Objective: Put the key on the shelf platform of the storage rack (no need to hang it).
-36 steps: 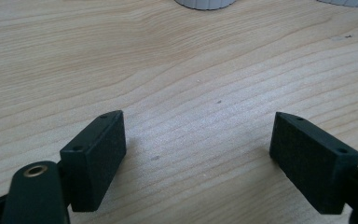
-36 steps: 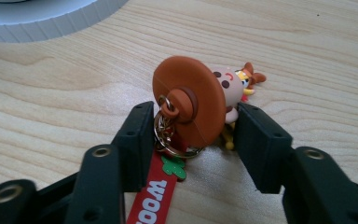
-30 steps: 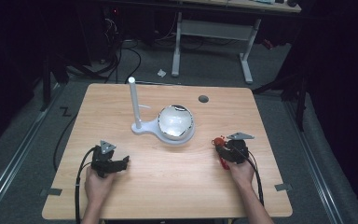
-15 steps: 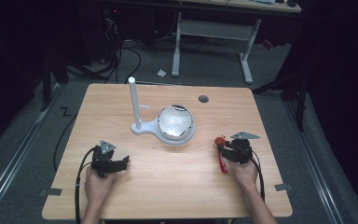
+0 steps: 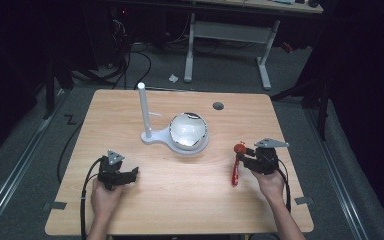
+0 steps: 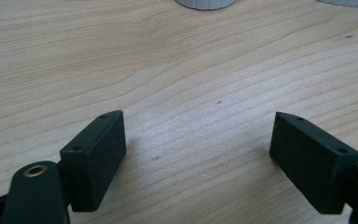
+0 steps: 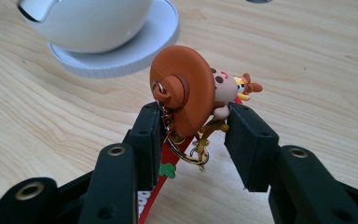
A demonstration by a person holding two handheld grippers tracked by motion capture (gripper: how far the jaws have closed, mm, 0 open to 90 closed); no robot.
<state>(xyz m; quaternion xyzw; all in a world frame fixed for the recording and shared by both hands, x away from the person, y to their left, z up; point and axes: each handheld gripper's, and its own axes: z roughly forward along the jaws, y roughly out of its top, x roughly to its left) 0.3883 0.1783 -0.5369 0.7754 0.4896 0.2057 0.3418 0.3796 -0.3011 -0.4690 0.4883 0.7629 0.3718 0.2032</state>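
Holding the keychain clamped between its jaws, the right gripper sits right of the white stand; the red strap hangs toward the person. The left gripper, jaws apart and empty, is farther away.

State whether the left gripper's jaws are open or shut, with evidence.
Open. In its own view, the left gripper has its jaws set wide apart, with bare wooden table between them and nothing held.

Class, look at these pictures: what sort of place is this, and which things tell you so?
Probably a lab or workshop, not a home: a bare wooden table on grey carpet, a tangle of cables on the floor behind, and a second desk frame in a dark room.
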